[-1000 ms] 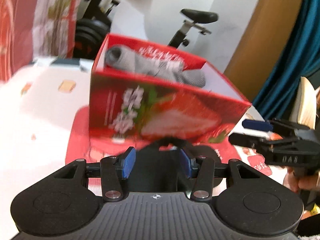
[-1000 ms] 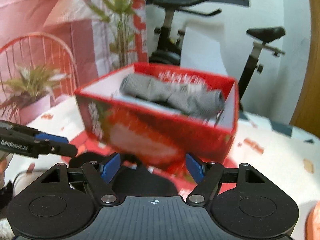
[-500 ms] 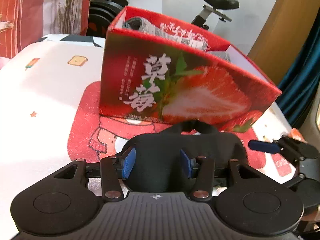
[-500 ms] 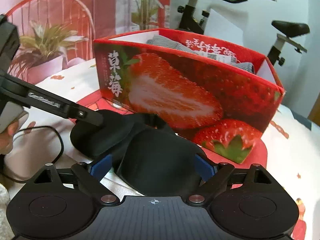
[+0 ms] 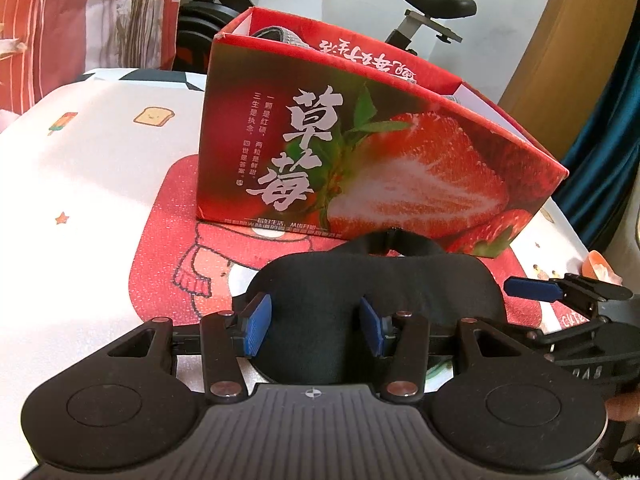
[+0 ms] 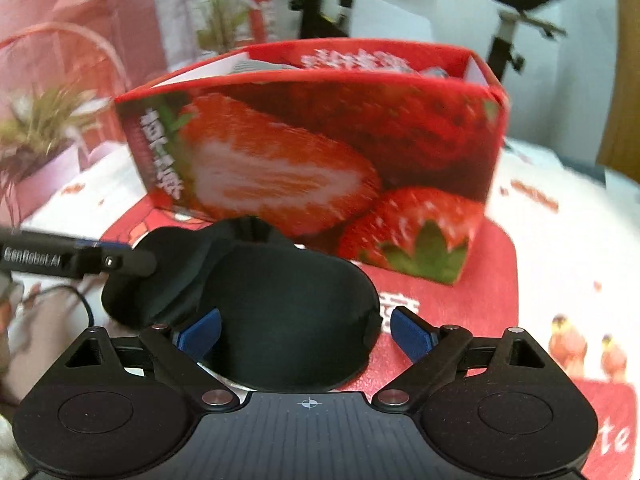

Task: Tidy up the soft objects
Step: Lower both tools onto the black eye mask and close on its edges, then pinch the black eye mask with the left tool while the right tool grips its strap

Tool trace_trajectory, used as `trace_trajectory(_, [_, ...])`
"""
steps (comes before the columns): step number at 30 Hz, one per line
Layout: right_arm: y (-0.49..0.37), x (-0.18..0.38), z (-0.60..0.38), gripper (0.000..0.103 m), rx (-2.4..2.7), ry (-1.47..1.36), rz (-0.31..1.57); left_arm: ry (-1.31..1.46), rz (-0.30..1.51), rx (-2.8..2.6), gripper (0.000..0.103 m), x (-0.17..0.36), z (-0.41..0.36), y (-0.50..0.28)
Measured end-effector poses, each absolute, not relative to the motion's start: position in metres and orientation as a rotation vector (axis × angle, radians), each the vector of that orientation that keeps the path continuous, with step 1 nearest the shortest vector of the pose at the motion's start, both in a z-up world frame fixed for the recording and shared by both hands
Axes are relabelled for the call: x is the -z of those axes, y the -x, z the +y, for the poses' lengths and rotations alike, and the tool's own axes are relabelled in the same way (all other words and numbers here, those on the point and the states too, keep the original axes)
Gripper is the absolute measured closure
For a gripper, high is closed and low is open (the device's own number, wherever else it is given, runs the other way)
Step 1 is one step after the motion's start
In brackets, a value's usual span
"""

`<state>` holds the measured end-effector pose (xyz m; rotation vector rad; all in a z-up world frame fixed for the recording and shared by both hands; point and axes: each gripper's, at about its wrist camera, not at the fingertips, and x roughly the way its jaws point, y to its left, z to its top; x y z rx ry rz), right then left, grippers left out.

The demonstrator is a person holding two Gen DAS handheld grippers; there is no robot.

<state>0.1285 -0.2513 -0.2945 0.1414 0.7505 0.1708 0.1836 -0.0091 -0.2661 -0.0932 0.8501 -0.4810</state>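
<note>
A black eye mask (image 5: 380, 280) lies on the red mat (image 5: 168, 260) in front of the red strawberry box (image 5: 360, 160). My left gripper (image 5: 314, 328) is shut on the mask's left cup, with its blue pads pressing on the fabric. In the right wrist view my right gripper (image 6: 306, 332) stands open and wide around the other cup of the mask (image 6: 288, 300); its right pad is apart from the fabric. The left gripper's finger (image 6: 120, 260) rests on the far lobe. A grey cloth (image 5: 280, 36) lies inside the box (image 6: 320, 140).
The mat lies on a white patterned tablecloth (image 5: 80, 200). An exercise bike (image 5: 436, 4) stands behind the box and a potted plant (image 6: 44, 128) at the far left. A black cable (image 6: 80, 300) runs on the table by the left hand. A small orange thing (image 5: 598, 268) sits at the right edge.
Both grippers came down with the mask from box-rim height to the mat. The right jaws spread apart and let go of their cup. The left jaws kept their grip.
</note>
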Motion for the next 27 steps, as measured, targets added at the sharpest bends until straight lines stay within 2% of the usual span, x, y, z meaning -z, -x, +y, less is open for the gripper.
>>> trace_trajectory(10, [-0.137, 0.303, -0.258, 0.007, -0.194, -0.251, 0.75, 0.084, 0.838, 0.479, 0.052, 0.268, -0.009, -0.181])
trace_trajectory(15, [-0.14, 0.301, -0.259, 0.01, -0.212, -0.302, 0.747, 0.073, 0.836, 0.477, 0.051, 0.268, -0.011, -0.18])
trace_trajectory(21, [-0.132, 0.288, -0.269, 0.023, -0.212, -0.36, 0.671, 0.063, 0.835, 0.474, 0.051, 0.267, -0.013, -0.18])
trace_trajectory(24, [-0.129, 0.279, -0.268, 0.041, -0.206, -0.339, 0.636, 0.062, 0.835, 0.474, 0.051, 0.267, -0.014, -0.179])
trace_trajectory(25, [-0.129, 0.278, -0.268, 0.052, -0.2, -0.328, 0.632, 0.062, 0.836, 0.474, 0.051, 0.267, -0.013, -0.179])
trace_trajectory(27, [-0.128, 0.277, -0.269, 0.056, -0.201, -0.33, 0.63, 0.062, 0.836, 0.474, 0.051, 0.267, -0.013, -0.179])
